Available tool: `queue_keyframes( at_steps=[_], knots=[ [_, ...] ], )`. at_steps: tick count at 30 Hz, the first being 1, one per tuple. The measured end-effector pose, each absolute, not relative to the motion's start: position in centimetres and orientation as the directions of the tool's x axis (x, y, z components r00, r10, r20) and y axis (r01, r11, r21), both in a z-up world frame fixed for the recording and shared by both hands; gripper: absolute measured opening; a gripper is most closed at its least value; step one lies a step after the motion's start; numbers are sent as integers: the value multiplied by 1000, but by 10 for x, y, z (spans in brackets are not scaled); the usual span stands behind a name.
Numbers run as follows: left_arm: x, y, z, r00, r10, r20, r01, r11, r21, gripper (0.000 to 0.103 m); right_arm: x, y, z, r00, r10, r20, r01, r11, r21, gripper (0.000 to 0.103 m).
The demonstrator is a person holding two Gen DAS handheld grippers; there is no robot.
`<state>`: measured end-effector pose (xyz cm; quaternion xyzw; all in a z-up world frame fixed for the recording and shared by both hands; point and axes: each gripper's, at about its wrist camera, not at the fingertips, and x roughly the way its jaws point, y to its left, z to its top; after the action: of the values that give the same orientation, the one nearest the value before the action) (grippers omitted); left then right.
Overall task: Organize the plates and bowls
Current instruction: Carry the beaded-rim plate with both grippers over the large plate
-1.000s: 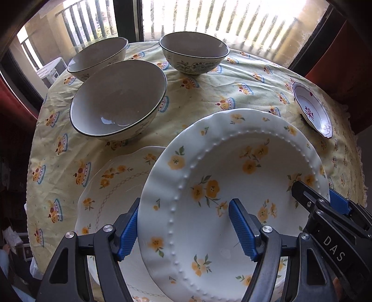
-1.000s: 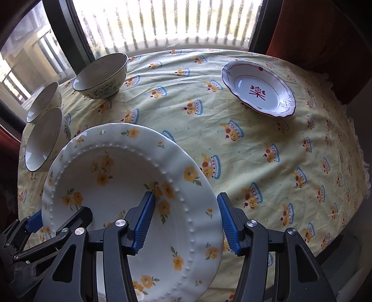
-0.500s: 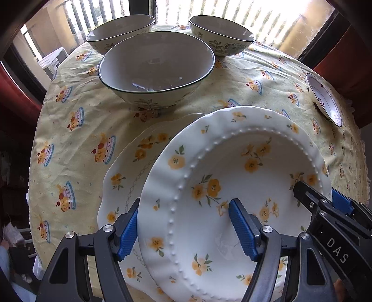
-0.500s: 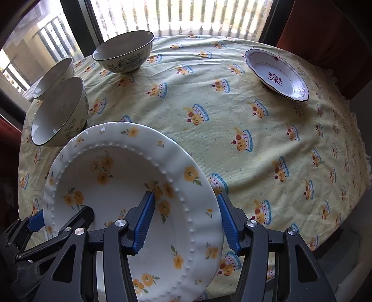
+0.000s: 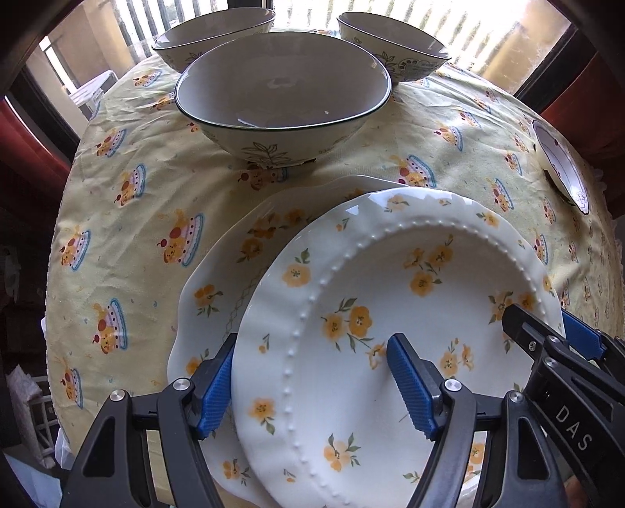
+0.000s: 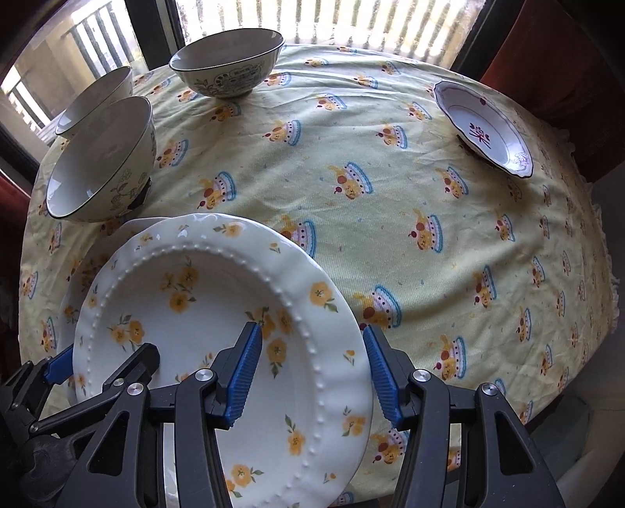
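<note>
I hold a white plate with yellow flowers and a beaded ring (image 5: 390,273) (image 6: 195,312) between both grippers. My left gripper (image 5: 312,387) spans its left rim, one blue pad outside the edge and one in the well; its jaws are opening slightly while the pads still touch. My right gripper (image 6: 312,375) clamps the right rim the same way. The held plate sits just over a second, scalloped flower plate (image 5: 218,281) (image 6: 74,281) lying on the tablecloth; I cannot tell whether they touch. Three bowls stand beyond: the nearest (image 5: 281,86) (image 6: 101,164), one behind it (image 5: 211,27), and one farther right (image 5: 390,35) (image 6: 226,58).
A small white dish with a red mark (image 6: 484,125) (image 5: 562,168) lies at the far right of the round table. The yellow printed tablecloth (image 6: 390,234) covers the table. Windows with railings run behind the bowls, with dark red chairs at the sides.
Both grippers carried the flower plate forward and down until it covers most of the scalloped plate. The bowls now loom closer. The pads look unchanged on the rim.
</note>
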<state>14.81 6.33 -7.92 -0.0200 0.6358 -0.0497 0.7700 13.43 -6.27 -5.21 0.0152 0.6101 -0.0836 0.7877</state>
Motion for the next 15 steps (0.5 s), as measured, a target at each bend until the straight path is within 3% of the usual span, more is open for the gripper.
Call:
queue_keyframes(
  at_steps=[8, 15],
  knots=[
    [154, 45, -81, 206, 40, -978, 99, 993, 62, 81, 137, -60, -55, 244, -105, -964, 120, 990, -77, 51],
    [159, 45, -82, 193, 32, -981, 89, 995, 50, 81, 138, -62, -52, 256, -79, -964, 122, 991, -49, 51]
  ],
)
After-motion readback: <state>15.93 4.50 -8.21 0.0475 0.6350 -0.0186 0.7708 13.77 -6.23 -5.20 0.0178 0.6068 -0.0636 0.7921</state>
